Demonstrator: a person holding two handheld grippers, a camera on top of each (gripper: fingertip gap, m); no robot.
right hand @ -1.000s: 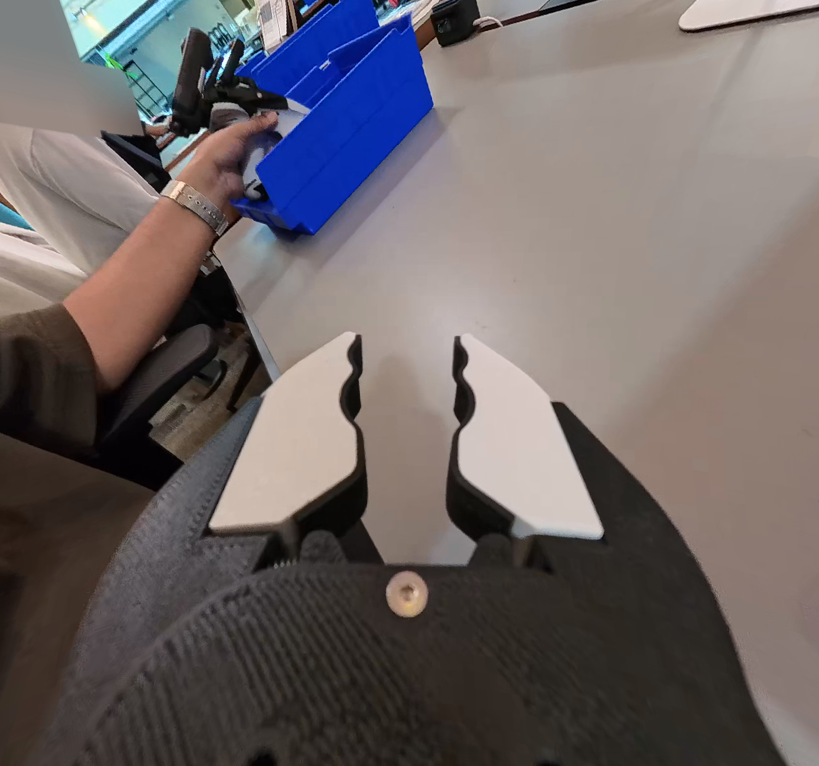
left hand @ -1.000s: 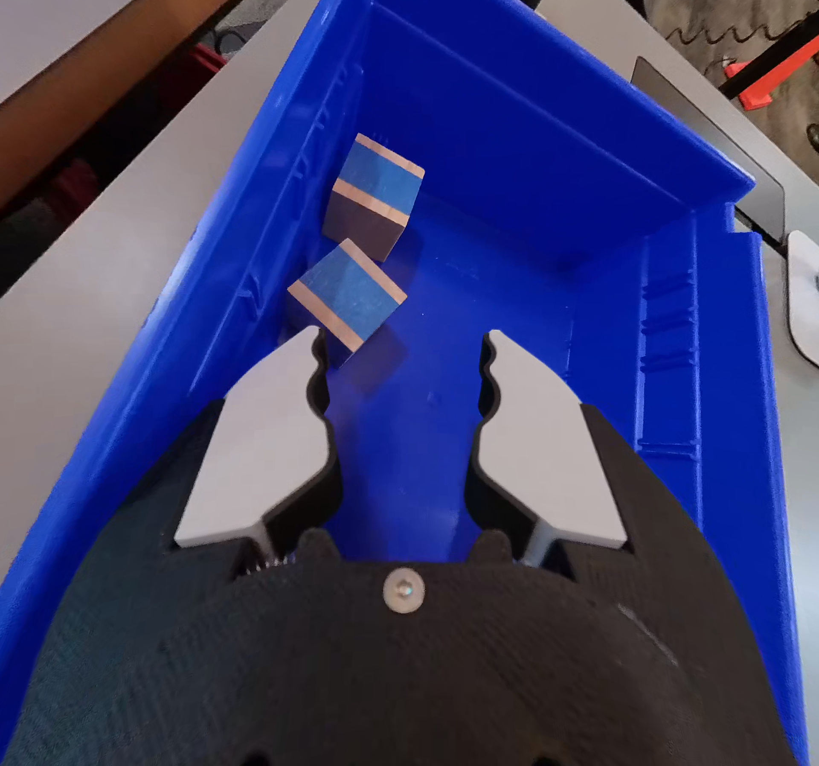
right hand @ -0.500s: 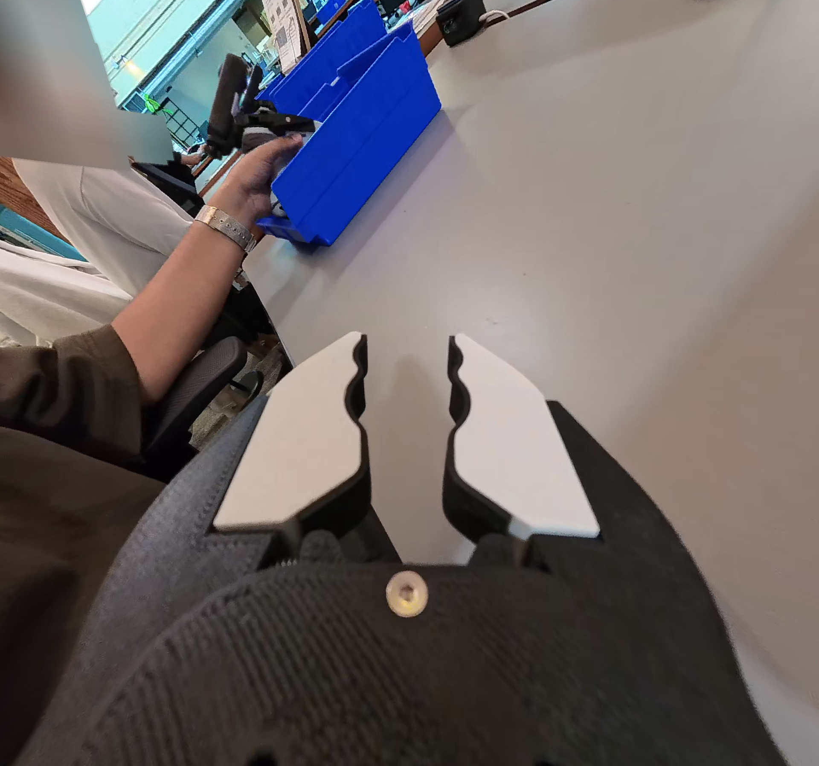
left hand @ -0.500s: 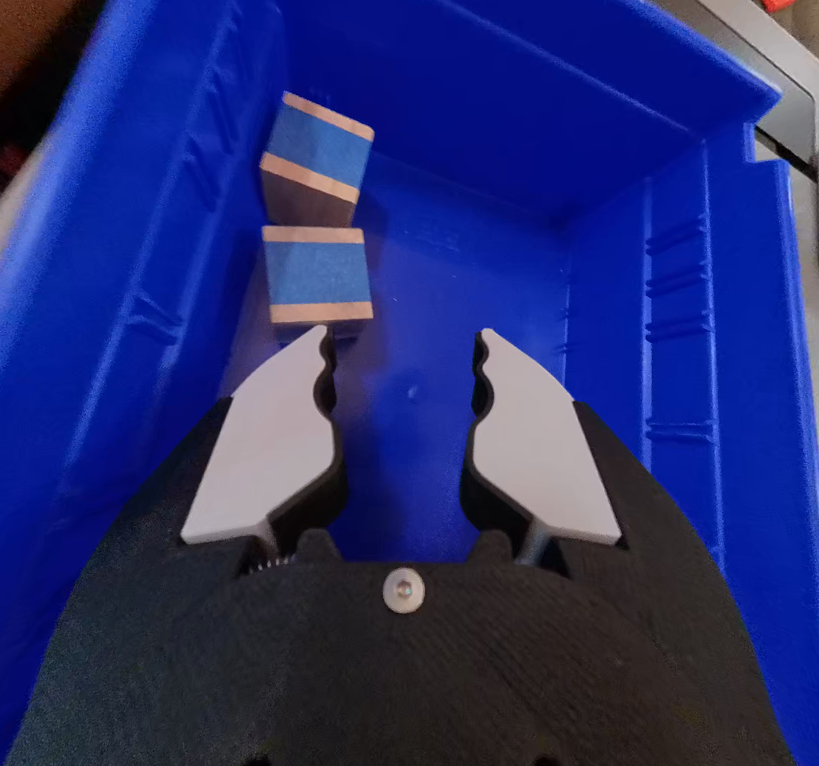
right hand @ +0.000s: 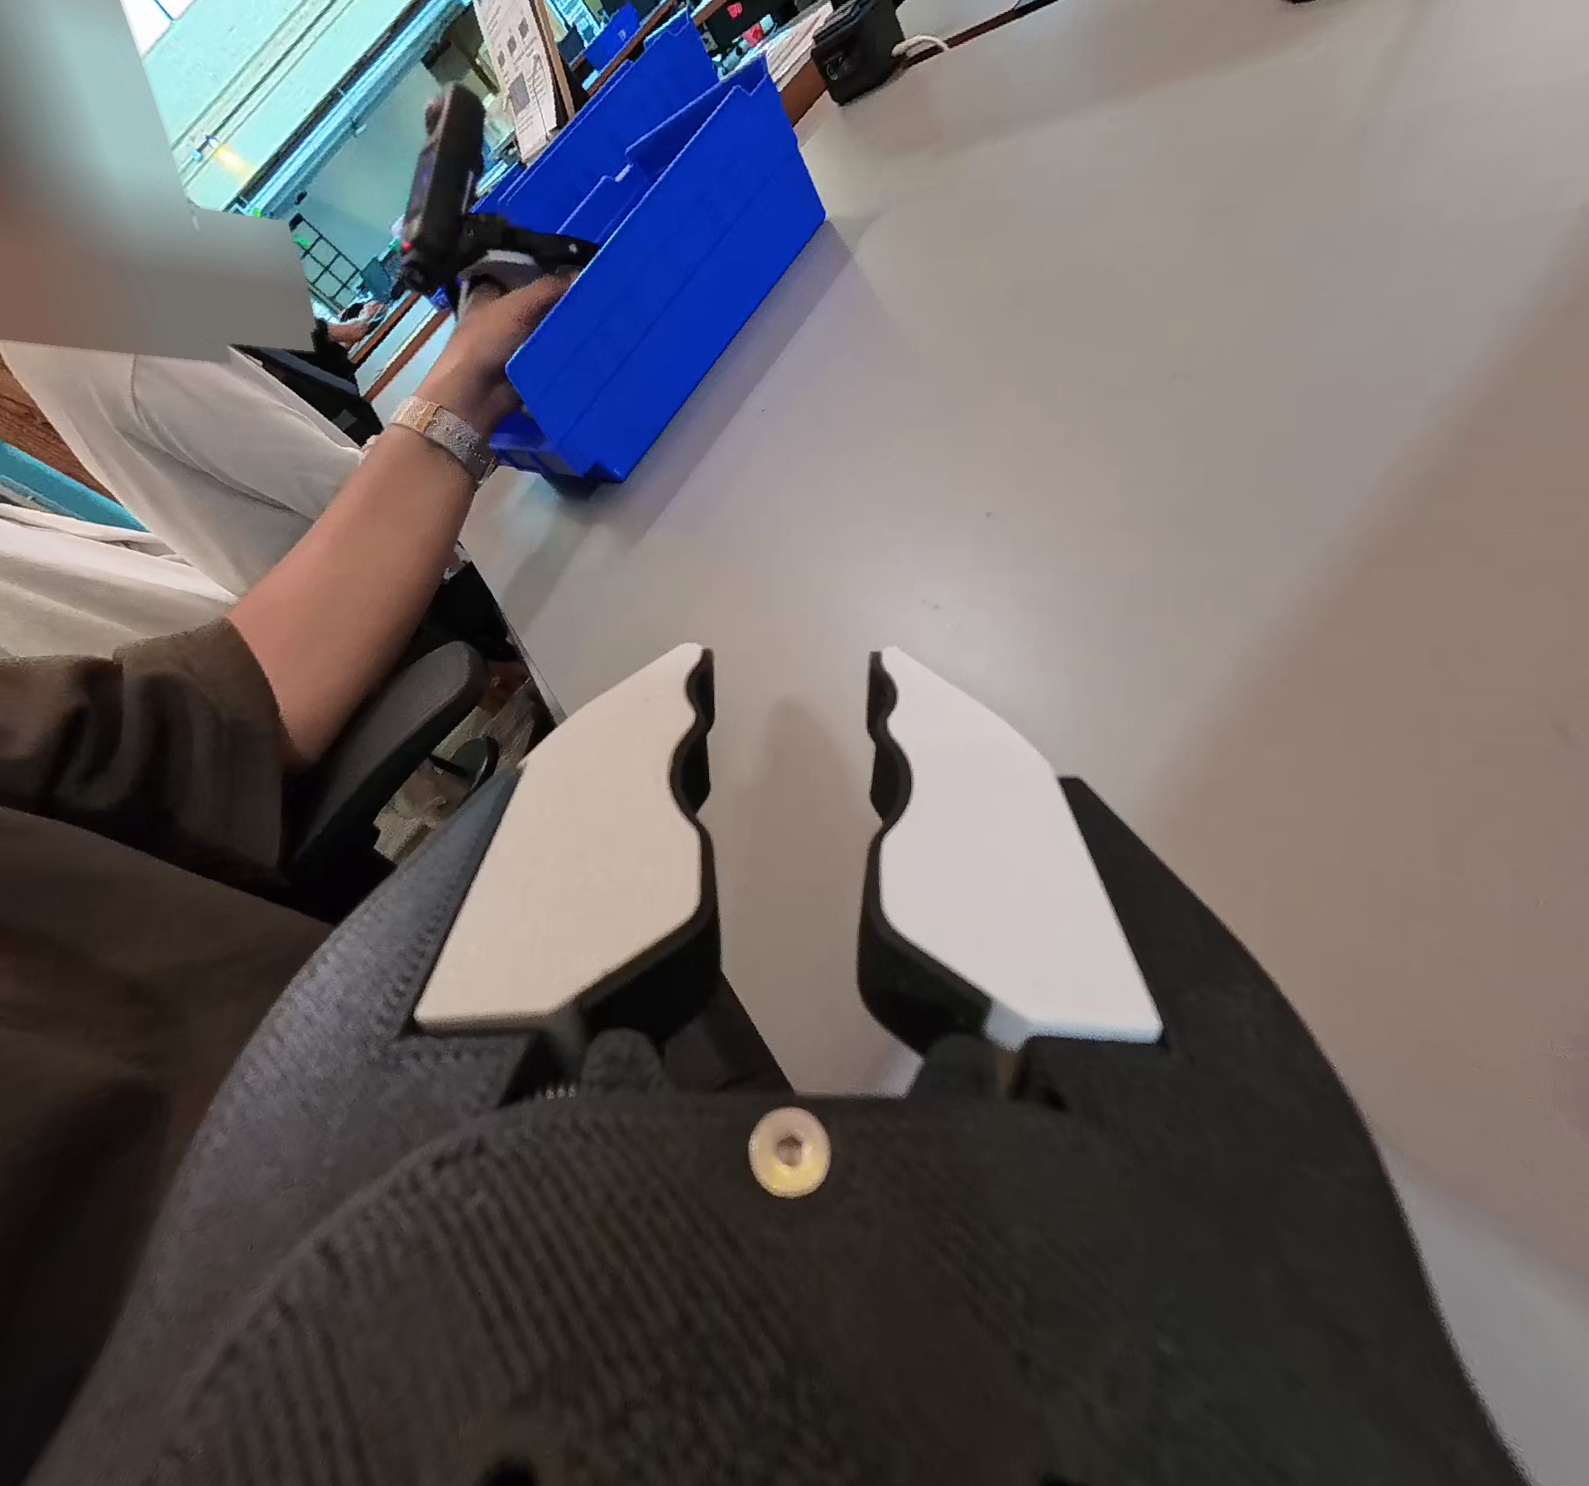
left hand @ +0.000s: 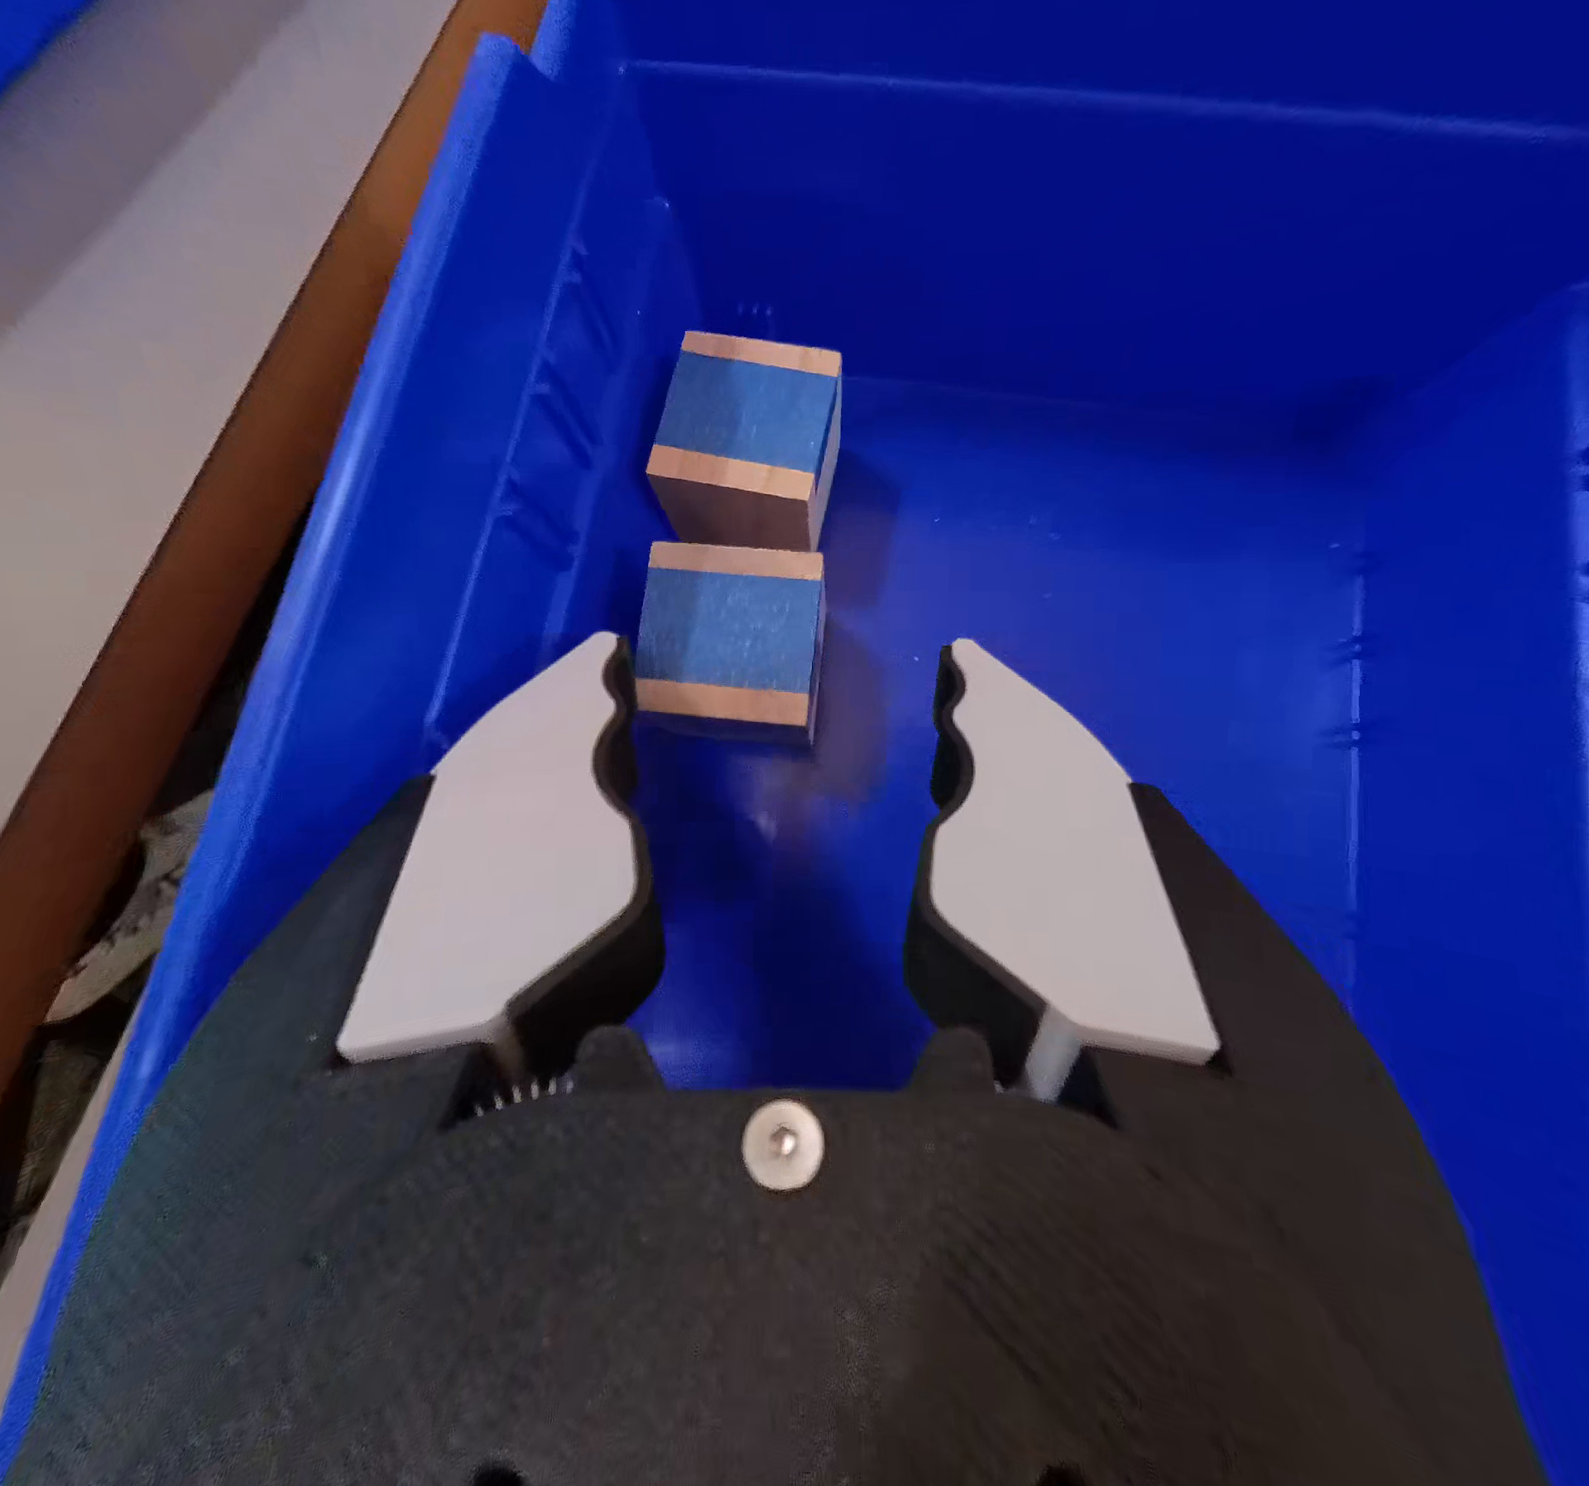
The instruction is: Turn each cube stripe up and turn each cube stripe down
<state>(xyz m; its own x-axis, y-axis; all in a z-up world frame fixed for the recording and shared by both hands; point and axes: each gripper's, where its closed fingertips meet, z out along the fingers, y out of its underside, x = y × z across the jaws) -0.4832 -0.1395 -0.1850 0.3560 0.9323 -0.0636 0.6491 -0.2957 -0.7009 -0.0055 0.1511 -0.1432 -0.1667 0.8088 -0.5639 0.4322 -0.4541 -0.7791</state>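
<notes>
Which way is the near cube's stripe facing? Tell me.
Up. The near cube in the bin shows its blue stripe on top, wood edges either side.

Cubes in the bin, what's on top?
A blue stripe between tan edges on both cubes, left wrist view.

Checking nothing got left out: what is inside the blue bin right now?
Inside the blue bin: two wooden cubes, the near cube and far cube, blue stripes up. The open left gripper hides the bin's nearest floor.
</notes>
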